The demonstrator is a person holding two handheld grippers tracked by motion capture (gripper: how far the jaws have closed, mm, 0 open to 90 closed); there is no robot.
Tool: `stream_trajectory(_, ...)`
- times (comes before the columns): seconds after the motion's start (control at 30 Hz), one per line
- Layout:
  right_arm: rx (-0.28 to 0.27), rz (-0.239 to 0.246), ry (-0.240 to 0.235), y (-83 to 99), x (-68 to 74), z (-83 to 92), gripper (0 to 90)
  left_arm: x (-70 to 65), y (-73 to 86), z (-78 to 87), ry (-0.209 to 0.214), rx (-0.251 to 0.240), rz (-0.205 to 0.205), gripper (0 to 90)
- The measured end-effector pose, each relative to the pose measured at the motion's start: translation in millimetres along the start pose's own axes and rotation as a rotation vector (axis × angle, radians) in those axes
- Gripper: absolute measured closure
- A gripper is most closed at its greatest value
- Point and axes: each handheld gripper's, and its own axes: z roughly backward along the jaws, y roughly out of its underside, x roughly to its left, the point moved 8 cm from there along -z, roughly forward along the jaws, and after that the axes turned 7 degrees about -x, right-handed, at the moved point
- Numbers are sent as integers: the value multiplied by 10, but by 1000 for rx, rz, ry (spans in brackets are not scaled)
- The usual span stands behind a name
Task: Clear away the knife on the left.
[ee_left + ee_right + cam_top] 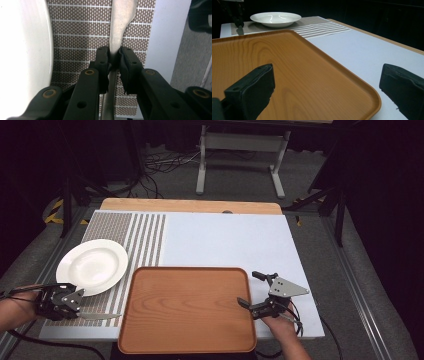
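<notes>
A metal knife [100,316] lies on the brown woven placemat [145,235] near the table's front left, its blade pointing toward the tray. My left gripper [80,312] is shut on its narrow neck; in the left gripper view both pads [103,58] press the knife [122,22] from either side. A white plate [92,265] sits just beyond it on the placemat. A wooden tray [187,307] lies at the front centre with nothing on it. My right gripper [248,287] stands open across the tray's right rim [372,96], holding nothing.
A white mat [230,240] covers the table to the right of the placemat. The table's front edge runs close under the tray and both hands. A metal stand [240,150] and cables are on the floor beyond the table.
</notes>
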Motion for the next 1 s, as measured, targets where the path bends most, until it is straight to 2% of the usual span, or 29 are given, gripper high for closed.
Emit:
stream_trajectory(0.07,0,-1,-1,1,0,1,7,7,-11,-7,7,-4,-10,789)
stream_trajectory(0.23,-2,-1,-4,-1,1,2,7,2,-4,-5,-7,-3,-16,797)
stream_trajectory(0.6,-8,-1,-3,-10,0,6,7,-7,-11,0,-8,6,-16,803)
stream_trajectory(0.8,-8,-2,-4,-9,3,6,7,-5,1,21,-16,3,14,805)
stream_trajectory(1.0,-12,-5,-1,-16,2,9,7,8,-9,110,-23,-27,45,807)
